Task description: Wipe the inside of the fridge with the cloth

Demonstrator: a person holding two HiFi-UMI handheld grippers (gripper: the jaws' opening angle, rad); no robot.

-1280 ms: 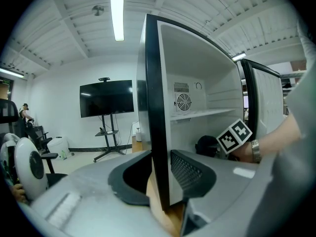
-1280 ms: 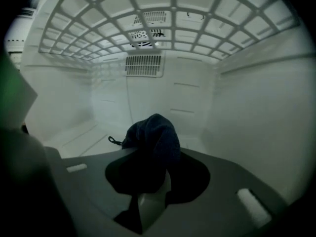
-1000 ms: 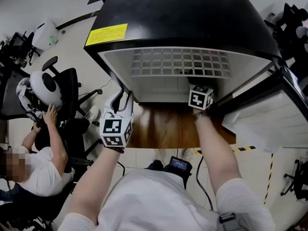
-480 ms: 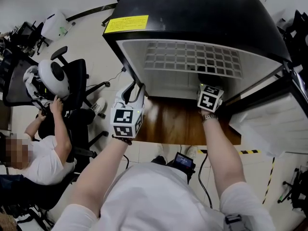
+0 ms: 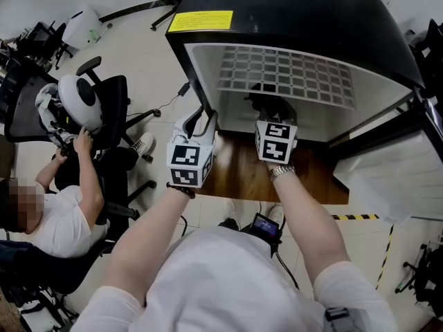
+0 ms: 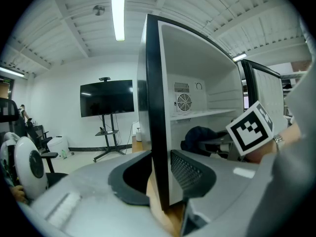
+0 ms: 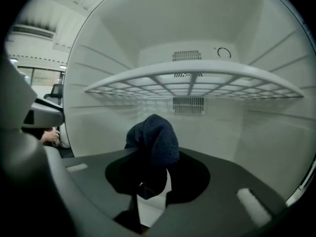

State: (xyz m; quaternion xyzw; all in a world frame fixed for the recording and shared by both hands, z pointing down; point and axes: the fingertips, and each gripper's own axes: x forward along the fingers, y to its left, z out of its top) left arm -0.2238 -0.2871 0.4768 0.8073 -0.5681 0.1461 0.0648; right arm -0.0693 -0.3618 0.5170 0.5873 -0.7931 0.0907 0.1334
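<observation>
**Item 1, far left: left gripper** [image 5: 201, 118]. It is held at the near left corner of the fridge [image 5: 297, 19]. The fingers [image 6: 192, 174] are part-way closed, one on either side of the front edge of the fridge's left wall [image 6: 154, 107]. The wall fills the gap between them, so this reads as a steadying hold. It carries no cloth. The wooden desk [image 5: 239, 175] shows just below the fingers.

**Item 2, centre: right gripper** [image 5: 272, 120]. It reaches into the fridge opening under the wire shelf [image 7: 197, 83]. The fingers are clamped on a dark blue cloth [image 7: 157, 139].

**Item 3: the cloth, position.**
- It is bunched, standing up and forward out of the right fingers, with its long axis running up and away from them.
- It sits inside the compartment, below the shelf and somewhat left of the middle.
- The back wall [image 7: 207, 127] lies straight ahead of it, on the far side.
- Whether the cloth touches the back wall cannot be told.
- The left wall is the nearer side surface, and the right wall is well apart.

**Item 4, far right: door** [image 5: 387, 175]. It is swung open, clear of both hands.

**Note.** The right hand is the only one placed to wipe. The next stroke likely needs the bunch pressed onto a wall or the fridge floor first.
</observation>
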